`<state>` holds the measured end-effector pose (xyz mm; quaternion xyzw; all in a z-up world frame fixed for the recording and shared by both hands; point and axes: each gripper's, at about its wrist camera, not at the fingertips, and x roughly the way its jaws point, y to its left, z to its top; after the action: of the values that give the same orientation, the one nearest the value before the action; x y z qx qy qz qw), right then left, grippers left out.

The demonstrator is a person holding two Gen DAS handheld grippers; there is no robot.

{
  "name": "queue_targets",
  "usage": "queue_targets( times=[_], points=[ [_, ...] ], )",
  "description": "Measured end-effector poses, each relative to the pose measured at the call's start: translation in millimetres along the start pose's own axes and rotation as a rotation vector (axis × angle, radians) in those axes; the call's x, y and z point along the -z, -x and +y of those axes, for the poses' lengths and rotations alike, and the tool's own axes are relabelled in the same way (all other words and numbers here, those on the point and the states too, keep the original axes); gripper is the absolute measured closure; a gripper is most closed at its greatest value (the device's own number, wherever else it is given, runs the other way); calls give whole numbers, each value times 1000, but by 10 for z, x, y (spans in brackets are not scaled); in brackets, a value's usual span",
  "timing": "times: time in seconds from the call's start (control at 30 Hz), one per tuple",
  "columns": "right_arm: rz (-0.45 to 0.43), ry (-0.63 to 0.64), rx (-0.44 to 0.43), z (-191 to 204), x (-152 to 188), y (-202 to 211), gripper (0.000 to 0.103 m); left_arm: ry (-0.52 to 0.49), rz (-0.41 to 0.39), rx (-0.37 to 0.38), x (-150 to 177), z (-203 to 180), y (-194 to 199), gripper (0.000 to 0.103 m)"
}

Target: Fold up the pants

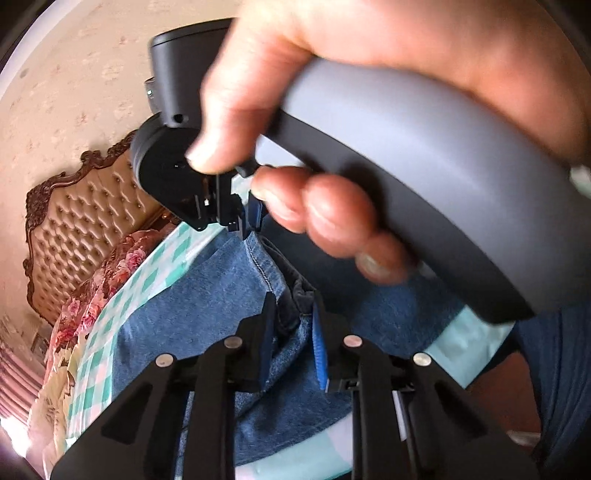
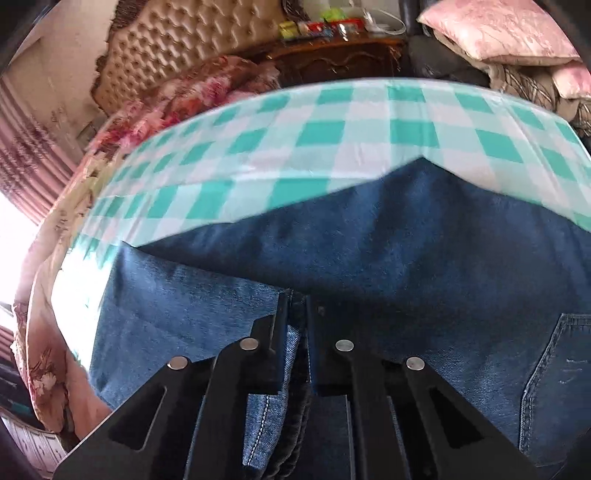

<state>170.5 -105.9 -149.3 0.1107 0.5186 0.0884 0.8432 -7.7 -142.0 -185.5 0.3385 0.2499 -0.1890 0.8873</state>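
Observation:
Blue denim pants (image 2: pixel 369 236) lie on a green-and-white checked cloth (image 2: pixel 332 129); a back pocket (image 2: pixel 561 376) shows at the right. My right gripper (image 2: pixel 296 306) is shut on a bunched fold of the pants' edge. In the left wrist view the pants (image 1: pixel 207 306) lie below, and my left gripper (image 1: pixel 294 314) is shut on a thick dark seam of the pants. The right gripper (image 1: pixel 236 221) shows there too, held by a hand, its tips pinching the denim edge just beyond mine.
A tufted headboard (image 2: pixel 177 40) and floral bedding (image 2: pixel 207 85) lie beyond the cloth. A wooden cabinet (image 2: pixel 340 55) with small items and stacked pillows (image 2: pixel 509 33) stand at the back. Pink curtains (image 2: pixel 33 155) hang at the left.

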Motion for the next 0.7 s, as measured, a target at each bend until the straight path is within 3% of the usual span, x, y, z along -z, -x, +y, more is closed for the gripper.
queue_targets(
  times=[0.03, 0.1, 0.13, 0.17, 0.3, 0.43, 0.5, 0.57, 0.7],
  points=[
    [13, -20, -1, -57, 17, -21, 78, -6, 5, 4, 33, -19, -12, 83],
    [8, -62, -38, -164, 35, 10, 64, 3, 6, 10, 75, -41, 6, 77],
    [13, -105, -93, -250, 32, 29, 52, 3, 5, 5, 84, -47, 9, 77],
    [19, -134, -123, -303, 26, 36, 48, 6, 4, 1, 85, -52, 8, 77],
    [74, -173, -180, -356, 0, -24, 48, 8, 4, -8, 79, -67, 0, 76],
    [78, -118, -133, -217, -28, -52, 45, 10, 5, -6, 80, -53, -5, 77],
    [79, -67, -103, -106, -26, -78, 50, 12, 6, -4, 90, -78, 15, 79],
    [79, -31, -67, -21, -1, -112, 72, 10, 5, -3, 88, -85, 16, 80],
    [52, -7, -57, 43, -15, -83, 89, 5, 8, -7, 69, -72, 33, 85]
  ],
)
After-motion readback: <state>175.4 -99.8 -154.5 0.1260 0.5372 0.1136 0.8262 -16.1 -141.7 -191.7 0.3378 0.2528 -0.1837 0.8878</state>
